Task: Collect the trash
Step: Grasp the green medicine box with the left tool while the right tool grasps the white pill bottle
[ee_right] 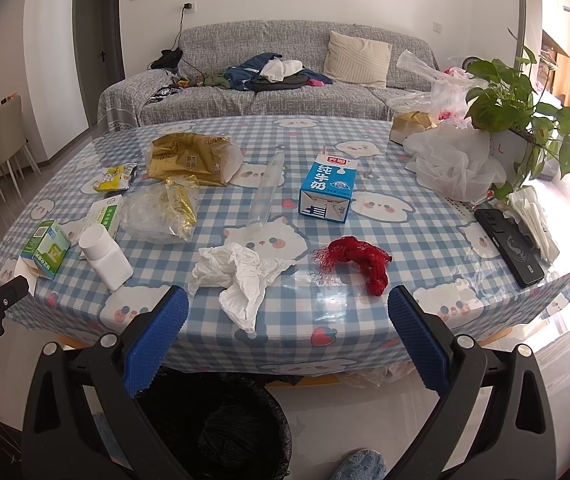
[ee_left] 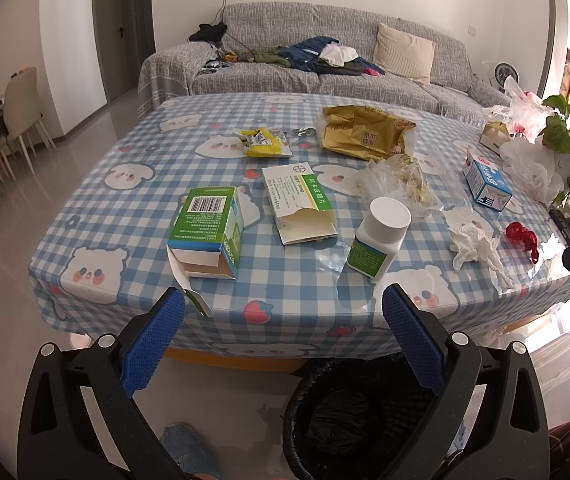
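Both claws hang before the near edge of the surface, which wears a blue checked cloth, and each stands wide apart, gripping nothing. The left claw has its blue pads splayed over the cloth's hem; the right claw is spread the same way.

Below them, at 6 o'clock in both views, a bin lined with a black bag stands on the floor against the surface's near edge.

In the left view the trash is spread across the cloth. A green-and-white carton lies open at 10 o'clock from the claw, a torn flat box sits at 12, and a white pill bottle stands tilted at 1 o'clock. A crumpled tissue and a red net lie at 2 o'clock, near each other. Farther back are a yellow wrapper and a gold bag.

In the right view the tissue lies at 12 o'clock just past the fingers, with the red net at 1 o'clock. A blue milk carton stands upright beyond them; beside it a clear tube, possibly plastic packaging, lies lengthwise. A dark phone rests at 2 o'clock near the surface's edge.
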The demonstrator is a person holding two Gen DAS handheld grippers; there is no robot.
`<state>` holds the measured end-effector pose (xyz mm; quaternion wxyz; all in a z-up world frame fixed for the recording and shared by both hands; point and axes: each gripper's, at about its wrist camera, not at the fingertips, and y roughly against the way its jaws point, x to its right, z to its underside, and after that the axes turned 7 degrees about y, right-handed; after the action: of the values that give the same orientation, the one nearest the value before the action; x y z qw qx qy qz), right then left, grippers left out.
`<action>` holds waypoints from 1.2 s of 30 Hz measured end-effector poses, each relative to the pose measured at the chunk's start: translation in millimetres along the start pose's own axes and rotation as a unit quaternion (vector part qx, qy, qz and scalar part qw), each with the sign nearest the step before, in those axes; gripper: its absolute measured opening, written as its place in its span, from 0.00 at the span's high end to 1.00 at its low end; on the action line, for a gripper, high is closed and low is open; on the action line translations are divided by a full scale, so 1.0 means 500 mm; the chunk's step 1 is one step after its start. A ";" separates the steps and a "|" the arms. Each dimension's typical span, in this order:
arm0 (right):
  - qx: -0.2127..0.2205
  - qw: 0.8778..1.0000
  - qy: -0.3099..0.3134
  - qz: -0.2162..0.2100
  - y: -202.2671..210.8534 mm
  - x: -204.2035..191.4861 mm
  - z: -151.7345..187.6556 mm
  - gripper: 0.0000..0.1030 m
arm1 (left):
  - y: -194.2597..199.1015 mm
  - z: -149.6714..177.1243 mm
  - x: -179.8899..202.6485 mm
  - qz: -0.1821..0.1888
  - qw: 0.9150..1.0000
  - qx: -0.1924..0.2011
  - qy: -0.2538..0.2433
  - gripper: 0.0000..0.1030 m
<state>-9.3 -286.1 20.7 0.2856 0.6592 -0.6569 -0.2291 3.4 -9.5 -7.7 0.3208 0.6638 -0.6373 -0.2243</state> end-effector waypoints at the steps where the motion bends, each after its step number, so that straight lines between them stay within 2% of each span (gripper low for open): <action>1: 0.000 1.000 0.001 0.000 0.000 0.000 0.000 0.07 | 0.000 -0.001 0.001 0.000 1.000 0.001 0.000 0.06; 6: 0.002 1.000 0.005 -0.004 0.000 -0.003 -0.007 0.07 | -0.001 0.001 -0.003 -0.002 1.000 0.000 0.000 0.06; 13: 0.004 0.999 0.027 -0.023 -0.003 -0.061 -0.018 0.07 | -0.010 -0.007 -0.029 -0.013 1.000 -0.004 0.006 0.06; 26: 0.016 0.992 0.104 -0.072 -0.046 -0.240 -0.025 0.07 | -0.082 -0.042 -0.089 -0.044 0.998 -0.029 0.025 0.07; 36: 0.005 0.989 0.119 -0.088 -0.119 -0.316 -0.045 0.10 | -0.156 -0.078 -0.117 -0.061 0.997 -0.036 0.020 0.09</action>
<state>44.3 -128.6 -14.7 0.3372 0.7386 -0.5585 -0.1697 80.7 52.2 -42.9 0.3435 0.6935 -0.5806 -0.2528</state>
